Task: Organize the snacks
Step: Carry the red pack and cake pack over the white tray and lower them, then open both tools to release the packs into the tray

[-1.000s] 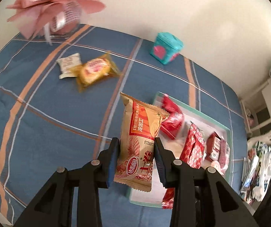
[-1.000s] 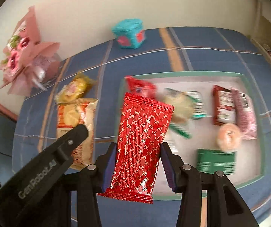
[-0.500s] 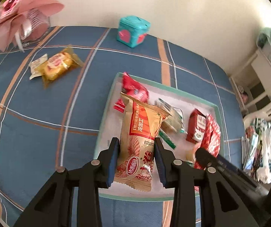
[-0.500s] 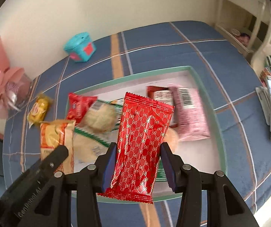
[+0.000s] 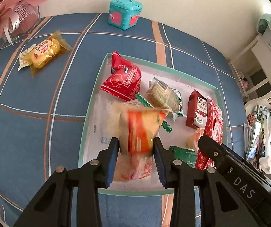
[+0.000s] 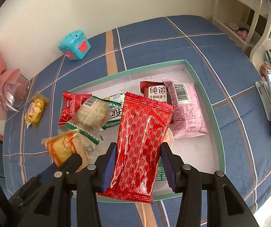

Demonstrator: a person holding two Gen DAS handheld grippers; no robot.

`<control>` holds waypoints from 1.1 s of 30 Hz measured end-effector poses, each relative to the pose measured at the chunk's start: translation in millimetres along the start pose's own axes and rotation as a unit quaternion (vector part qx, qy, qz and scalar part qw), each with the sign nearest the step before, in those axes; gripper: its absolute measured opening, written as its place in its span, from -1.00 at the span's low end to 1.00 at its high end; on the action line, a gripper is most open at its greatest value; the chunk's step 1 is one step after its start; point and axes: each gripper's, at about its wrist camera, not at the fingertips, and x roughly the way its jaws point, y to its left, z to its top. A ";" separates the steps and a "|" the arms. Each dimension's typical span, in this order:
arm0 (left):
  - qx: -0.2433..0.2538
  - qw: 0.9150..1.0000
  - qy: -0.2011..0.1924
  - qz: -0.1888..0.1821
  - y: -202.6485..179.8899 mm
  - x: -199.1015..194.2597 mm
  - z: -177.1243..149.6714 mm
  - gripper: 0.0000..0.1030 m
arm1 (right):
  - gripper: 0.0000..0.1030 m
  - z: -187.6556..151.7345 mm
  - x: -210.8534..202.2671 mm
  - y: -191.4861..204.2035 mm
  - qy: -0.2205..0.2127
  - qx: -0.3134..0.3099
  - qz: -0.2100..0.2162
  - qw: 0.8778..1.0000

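Blue checked cloth carries the tray [image 6: 216, 124]; both claws have swung over it. Left gripper [image 5: 136, 160] has loosened, its tan packet [image 5: 138, 130] (blurred) dropping into the tray; right gripper [image 6: 137, 165] clenches the red packet [image 6: 142, 141] above the tray; one yellow snack [image 5: 44, 51] remains outside it.

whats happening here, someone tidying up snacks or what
A person is sorting snacks into a white tray with a teal rim, using two handheld grippers. The left gripper has its fingers open around a blurred orange snack pack that looks to be dropping into the tray. The right gripper holds a red patterned packet above it. A yellow cake pack lies outside on the blue plaid cloth.
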 end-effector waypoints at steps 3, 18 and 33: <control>-0.004 1.000 0.005 0.000 2.3 0.4 -0.4 -0.25 | -0.04 -0.7 1.7 1.0 0.002 -0.003 0.000 1.000; -0.031 0.999 -0.003 0.013 19.2 -9.8 6.4 0.12 | -0.04 -1.6 -0.5 9.8 0.001 -0.014 0.001 1.000; -0.070 0.995 -0.028 0.062 55.6 -21.5 15.8 0.12 | -0.05 -2.7 2.9 21.1 0.005 -0.029 0.002 1.000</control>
